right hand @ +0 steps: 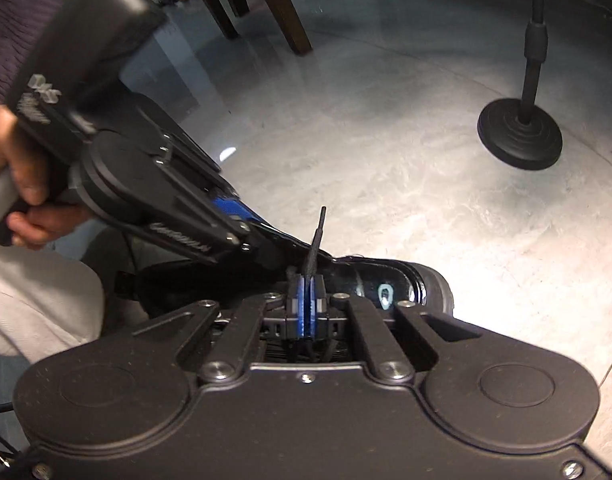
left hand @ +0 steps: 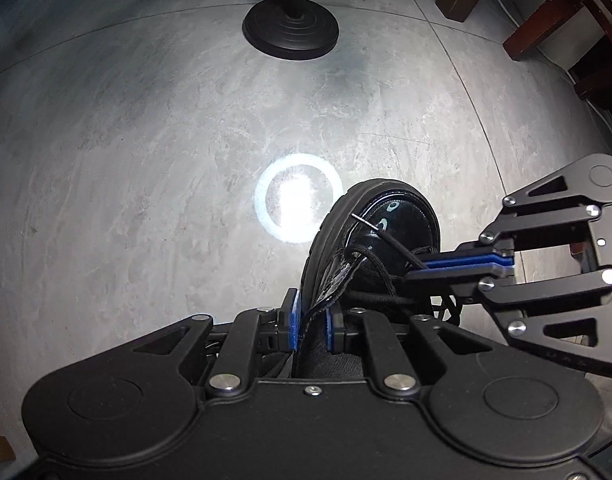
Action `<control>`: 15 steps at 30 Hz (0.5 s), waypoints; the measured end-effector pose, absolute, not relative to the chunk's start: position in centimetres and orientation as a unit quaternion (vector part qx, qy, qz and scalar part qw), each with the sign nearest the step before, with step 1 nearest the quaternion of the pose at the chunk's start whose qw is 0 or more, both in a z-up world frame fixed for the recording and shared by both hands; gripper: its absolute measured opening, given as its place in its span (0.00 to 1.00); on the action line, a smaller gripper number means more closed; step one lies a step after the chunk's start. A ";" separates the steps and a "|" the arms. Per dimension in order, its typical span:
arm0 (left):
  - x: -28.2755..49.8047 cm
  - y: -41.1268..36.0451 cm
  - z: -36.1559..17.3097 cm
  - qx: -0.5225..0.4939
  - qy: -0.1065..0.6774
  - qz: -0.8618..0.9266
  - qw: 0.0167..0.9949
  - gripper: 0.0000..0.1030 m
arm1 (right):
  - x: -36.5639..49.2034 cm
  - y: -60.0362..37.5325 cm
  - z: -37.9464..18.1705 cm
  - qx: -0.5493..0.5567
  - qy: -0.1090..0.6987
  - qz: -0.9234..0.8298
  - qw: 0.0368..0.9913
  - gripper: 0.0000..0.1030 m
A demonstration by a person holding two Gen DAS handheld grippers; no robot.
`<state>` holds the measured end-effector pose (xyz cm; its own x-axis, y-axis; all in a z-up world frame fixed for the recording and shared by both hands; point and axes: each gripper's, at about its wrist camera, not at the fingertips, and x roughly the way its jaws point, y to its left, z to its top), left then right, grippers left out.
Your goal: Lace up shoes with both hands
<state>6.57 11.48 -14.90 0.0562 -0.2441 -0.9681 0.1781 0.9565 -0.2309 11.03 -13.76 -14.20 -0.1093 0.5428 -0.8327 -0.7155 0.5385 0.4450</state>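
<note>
Item one, nearest in our left wrist view: the left gripper (left hand: 310, 320), pointing steeply down, its blue pads nearly together and pinching the upper edge of the black shoe (left hand: 402, 232) at the lacing flap. We see the flap's pale edge pressed between the two pads.

Item two: the shoe itself, glossy-toed, standing on the grey floor (left hand: 145, 160) with its toe pointing away from us. A loose black lace (left hand: 380, 266) lies looped across its throat.

Item three: the right gripper (left hand: 420, 266), entering from the right side of that view, jaws pressed shut on the lace end. In our right wrist view the same gripper (right hand: 307, 280) has the stiff lace tip (right hand: 317, 236) standing up out of its closed blue pads, just above the shoe's opening.

Item four: a hand (right hand: 9, 168) at the left of the right wrist view, gripping the handle of the left gripper's body.

Item five, beyond the shoe: a bright ring of reflected light (left hand: 297, 198) on the floor.

Item six, farther: a round black stand base (left hand: 290, 26) with its pole.

Item seven, farthest: dark wooden chair legs (left hand: 546, 20).
</note>
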 end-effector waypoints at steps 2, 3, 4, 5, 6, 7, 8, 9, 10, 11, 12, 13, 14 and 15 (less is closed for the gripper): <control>6.7 11.9 -15.1 -0.039 0.676 -0.145 0.722 0.12 | 11.0 -13.8 -14.6 -0.082 0.584 0.471 0.656 0.03; 6.9 12.1 -15.3 -0.047 0.678 -0.146 0.719 0.12 | 10.9 -13.9 -14.5 -0.085 0.590 0.469 0.652 0.03; 7.0 12.2 -15.4 -0.055 0.680 -0.146 0.716 0.12 | 10.7 -14.0 -14.5 -0.088 0.596 0.468 0.647 0.03; 7.1 12.4 -15.5 -0.063 0.683 -0.146 0.713 0.12 | 10.6 -14.2 -14.6 -0.087 0.604 0.464 0.642 0.03; 7.3 12.8 -15.7 -0.077 0.687 -0.146 0.707 0.12 | 10.4 -14.2 -14.5 -0.090 0.601 0.466 0.643 0.03; 7.7 13.3 -16.1 -0.102 0.696 -0.148 0.695 0.12 | 10.3 -14.3 -14.4 -0.093 0.599 0.468 0.643 0.03; 8.1 13.9 -16.5 -0.128 0.704 -0.149 0.682 0.12 | 10.1 -14.3 -14.3 -0.097 0.596 0.471 0.643 0.03; 8.4 14.7 -16.9 -0.155 0.710 -0.147 0.671 0.12 | 9.9 -14.2 -14.1 -0.104 0.592 0.475 0.643 0.03; 8.6 15.5 -17.5 -0.182 0.714 -0.144 0.660 0.12 | 9.7 -14.1 -14.0 -0.110 0.588 0.478 0.643 0.03; 8.8 16.3 -18.0 -0.209 0.717 -0.141 0.649 0.12 | 9.6 -14.1 -13.9 -0.113 0.587 0.479 0.642 0.03; 8.9 17.0 -18.5 -0.236 0.720 -0.138 0.638 0.12 | 9.7 -14.1 -14.0 -0.112 0.588 0.479 0.642 0.03; 9.0 17.6 -19.0 -0.256 0.722 -0.136 0.628 0.12 | 9.7 -14.0 -14.0 -0.112 0.588 0.478 0.643 0.03; 9.0 17.8 -19.2 -0.262 0.722 -0.136 0.626 0.12 | 9.7 -14.0 -14.1 -0.111 0.589 0.477 0.643 0.03; 9.0 17.8 -19.3 -0.265 0.721 -0.136 0.626 0.13 | 9.7 -14.1 -14.1 -0.108 0.591 0.474 0.644 0.03</control>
<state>8.99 17.84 -19.27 -0.0764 -0.5523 -0.8301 -0.2110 0.8227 -0.5279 9.72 -14.13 -14.08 -0.1482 0.4827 -0.8631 -0.7384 0.5265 0.4213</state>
